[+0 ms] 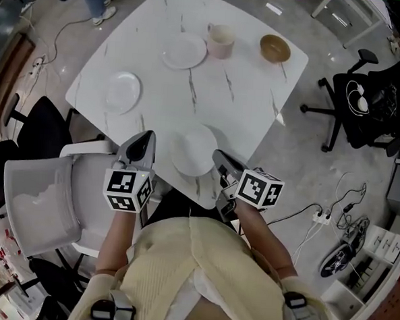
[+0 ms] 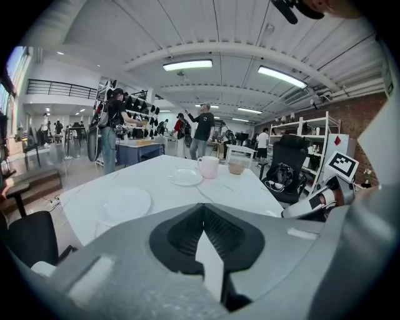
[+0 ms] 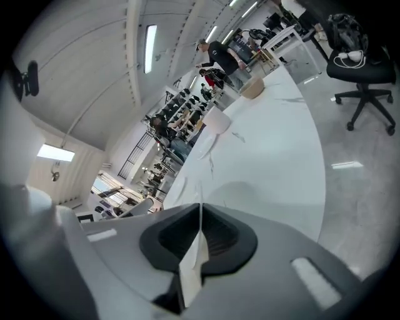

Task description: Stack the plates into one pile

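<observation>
Looks like the right gripper (image 1: 218,156) is pinched on the near plate (image 1: 190,152), right rim; left gripper (image 1: 147,138) fingers shut, empty. The left plate (image 1: 122,90) lies up-left across the surface (image 1: 251,98), nearer the idle left side.

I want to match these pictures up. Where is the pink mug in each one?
Head view: the pink mug is near the top, just right of the middle.
Left gripper view: the mug is in the middle of the picture, far off.
Right gripper view: the mug is small and tilted, above the middle.
Shared landmark: the brown bowl stands beside the mug in all three.
</observation>
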{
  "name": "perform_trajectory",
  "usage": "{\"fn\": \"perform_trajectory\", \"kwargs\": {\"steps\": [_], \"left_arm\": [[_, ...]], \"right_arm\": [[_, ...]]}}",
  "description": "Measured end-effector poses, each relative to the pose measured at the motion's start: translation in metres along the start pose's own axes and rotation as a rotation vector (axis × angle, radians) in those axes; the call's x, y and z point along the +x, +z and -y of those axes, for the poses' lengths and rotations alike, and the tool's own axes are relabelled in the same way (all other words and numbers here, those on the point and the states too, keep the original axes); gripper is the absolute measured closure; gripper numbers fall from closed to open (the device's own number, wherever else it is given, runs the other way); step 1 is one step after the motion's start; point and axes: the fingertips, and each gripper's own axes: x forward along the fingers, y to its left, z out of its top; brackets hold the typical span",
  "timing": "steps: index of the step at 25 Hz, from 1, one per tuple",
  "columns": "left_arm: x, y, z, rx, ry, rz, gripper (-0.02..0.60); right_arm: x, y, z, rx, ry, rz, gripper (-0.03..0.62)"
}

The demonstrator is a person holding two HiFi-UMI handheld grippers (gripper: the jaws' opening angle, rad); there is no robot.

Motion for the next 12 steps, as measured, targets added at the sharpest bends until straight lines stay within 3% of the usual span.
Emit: {"fn": "perform_trajectory", "kwargs": {"steps": [7,12], "left_arm": [[-0.002,0.009,0.002,0.004,0.012,-0.003,0.575],[0.000,0.024,-0.011,0.022,0.021,0.019,0.575]], "right_arm": [[-0.002,0.009,-0.024,-0.014,0.103,-0.005,0.579],[0.007,0.015,-0.036,-0.017,0.120,0.011,0.579]]}}
